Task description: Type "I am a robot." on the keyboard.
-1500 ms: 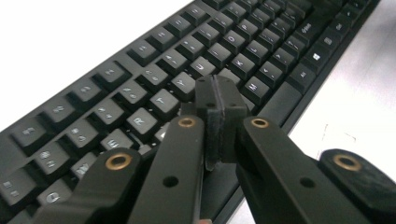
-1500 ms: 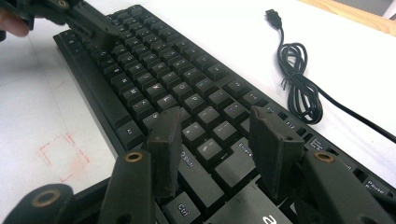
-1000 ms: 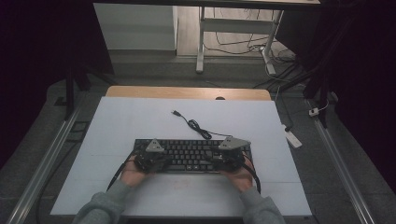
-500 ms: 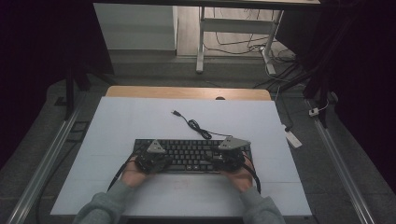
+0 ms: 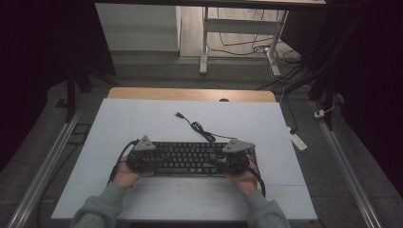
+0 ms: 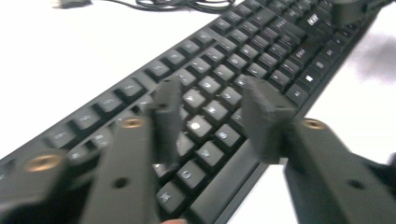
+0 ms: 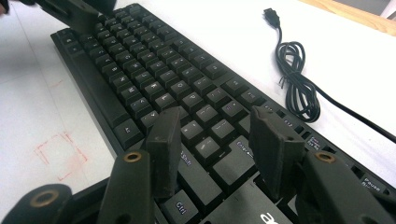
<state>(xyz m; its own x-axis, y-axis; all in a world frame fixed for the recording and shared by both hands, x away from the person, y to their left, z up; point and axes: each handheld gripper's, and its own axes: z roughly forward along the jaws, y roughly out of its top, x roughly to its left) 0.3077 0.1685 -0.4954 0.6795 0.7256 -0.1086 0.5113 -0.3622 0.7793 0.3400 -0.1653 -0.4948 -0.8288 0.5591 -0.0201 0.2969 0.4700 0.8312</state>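
Black full-size keyboard (image 5: 190, 158) with coiled cable (image 5: 202, 130) behind; left gripper (image 6: 212, 114) just opening, right gripper (image 7: 217, 140) spread, both gripping nothing.

White table (image 5: 142, 123); white power strip (image 5: 298, 141) on floor.

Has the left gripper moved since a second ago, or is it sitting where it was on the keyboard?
Barely: against the keyboard in the high view, the left gripper sits at the same left end. Its jaws have just been opening, with nothing clamped between them.
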